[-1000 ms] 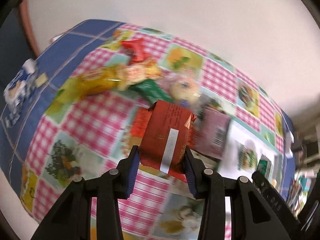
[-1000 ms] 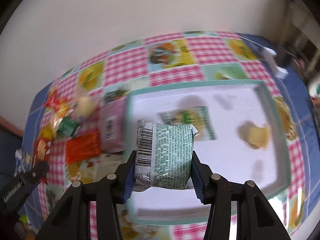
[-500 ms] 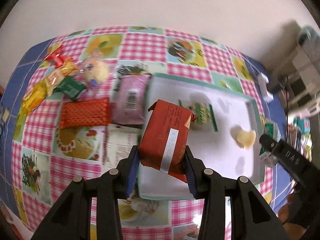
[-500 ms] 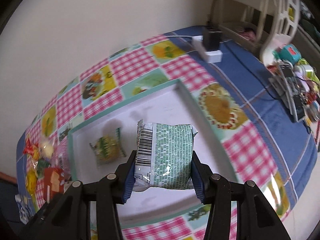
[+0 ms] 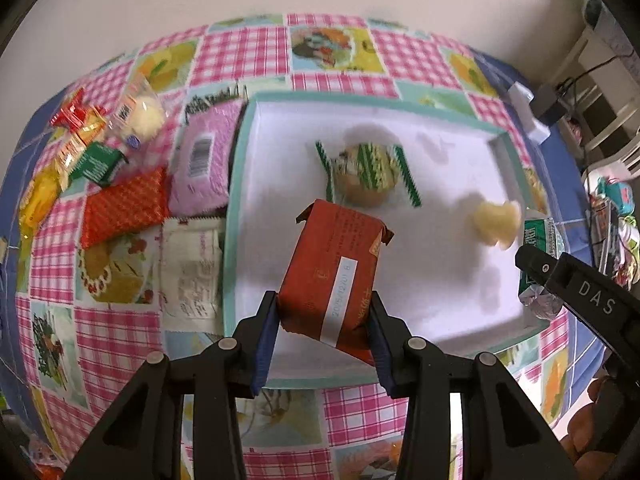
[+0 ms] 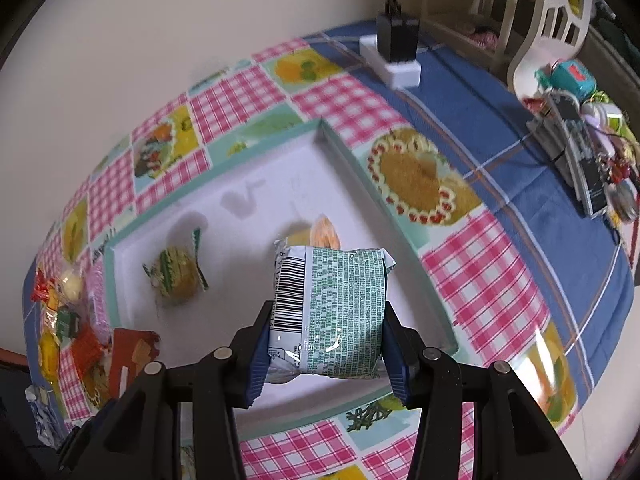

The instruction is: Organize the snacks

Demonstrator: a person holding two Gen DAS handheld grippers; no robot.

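Over the last second both grippers are carried from beside the loose snack pile to a position above the white tray (image 5: 236,216). A second ago the left wrist view is filled by the pile and the cloth; now the tray floor lies directly under the left gripper (image 5: 323,320). Its jaws are nearly closed and clamped on the red snack packet (image 5: 334,272), which is held upright and clear of the tray floor. The right gripper (image 6: 326,354) is likewise narrowly closed on the green-and-white snack packet (image 6: 330,312), held above the near right part of the tray. Neither grip width is seen to change between the earlier and present frames.

The carry phase is judged nearly finished; lowering and release into the tray appear to be what remains for these two packets.

In the tray, a green-striped wrapped snack (image 5: 366,172) and a pale yellow snack (image 5: 496,220) are already deposited, well apart. Left of the tray, on the cloth, a pink packet (image 5: 206,160), an orange-red packet (image 5: 124,208) and a white packet (image 5: 190,272) are not yet collected, with smaller sweets (image 5: 92,140) beyond them.

The surface is a checked patchwork tablecloth (image 5: 248,52) set against a plain wall. A white power strip (image 6: 394,66) and assorted clutter (image 6: 580,136) are located at the right end.
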